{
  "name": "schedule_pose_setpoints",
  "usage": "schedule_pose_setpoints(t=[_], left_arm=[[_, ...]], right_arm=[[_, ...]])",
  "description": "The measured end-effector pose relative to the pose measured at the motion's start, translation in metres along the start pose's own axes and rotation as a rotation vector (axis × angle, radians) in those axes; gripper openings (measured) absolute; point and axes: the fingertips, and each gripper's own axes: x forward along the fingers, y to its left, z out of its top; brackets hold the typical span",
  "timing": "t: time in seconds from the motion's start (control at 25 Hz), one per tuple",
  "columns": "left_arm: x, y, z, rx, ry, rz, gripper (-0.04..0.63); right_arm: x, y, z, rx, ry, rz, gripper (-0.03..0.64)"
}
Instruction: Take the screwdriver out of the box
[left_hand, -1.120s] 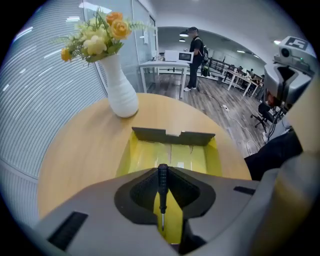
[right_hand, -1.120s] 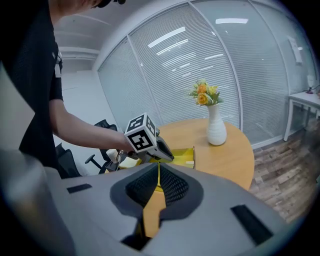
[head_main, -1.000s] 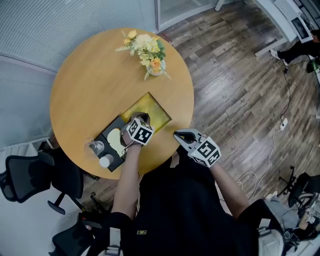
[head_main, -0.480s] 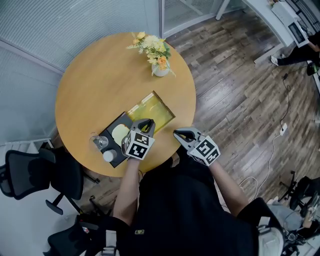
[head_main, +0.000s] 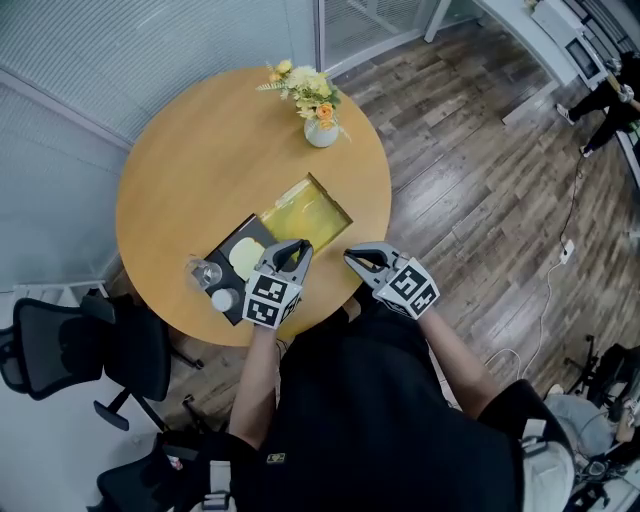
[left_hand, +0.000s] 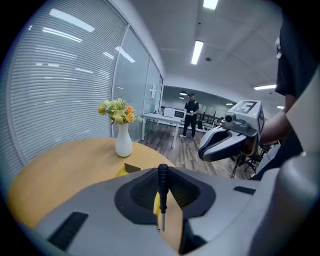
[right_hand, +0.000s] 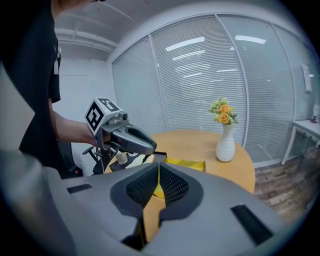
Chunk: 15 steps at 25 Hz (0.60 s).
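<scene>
The left claw (head_main: 292, 250) grips the black screwdriver (left_hand: 163, 182) upright at lower centre, near the yellow box (head_main: 305, 212) on the counter (head_main: 190, 160). The right claw (right_hand: 157, 170) is closed and empty.

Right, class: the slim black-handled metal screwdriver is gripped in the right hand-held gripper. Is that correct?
Not quite: the slim black-handled metal screwdriver is gripped in the left hand-held gripper, not the right. The left gripper view shows it clamped between those jaws; the right hand-held gripper has its jaws together on nothing.
</scene>
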Motion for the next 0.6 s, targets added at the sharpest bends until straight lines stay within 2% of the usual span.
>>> schedule_pose_setpoints(t=[0.2, 0.6], left_arm=[[-0.011, -0.012, 0.003, -0.066, -0.074, -0.058, 0.064], [-0.030, -0.017, 0.005, -0.087, -0.132, -0.056, 0.064]], right_arm=[[0.000, 0.007, 0.000, -0.023, -0.003, 0.002, 0.008], [-0.001, 0.010, 0.002, -0.039, -0.005, -0.006, 0.008]])
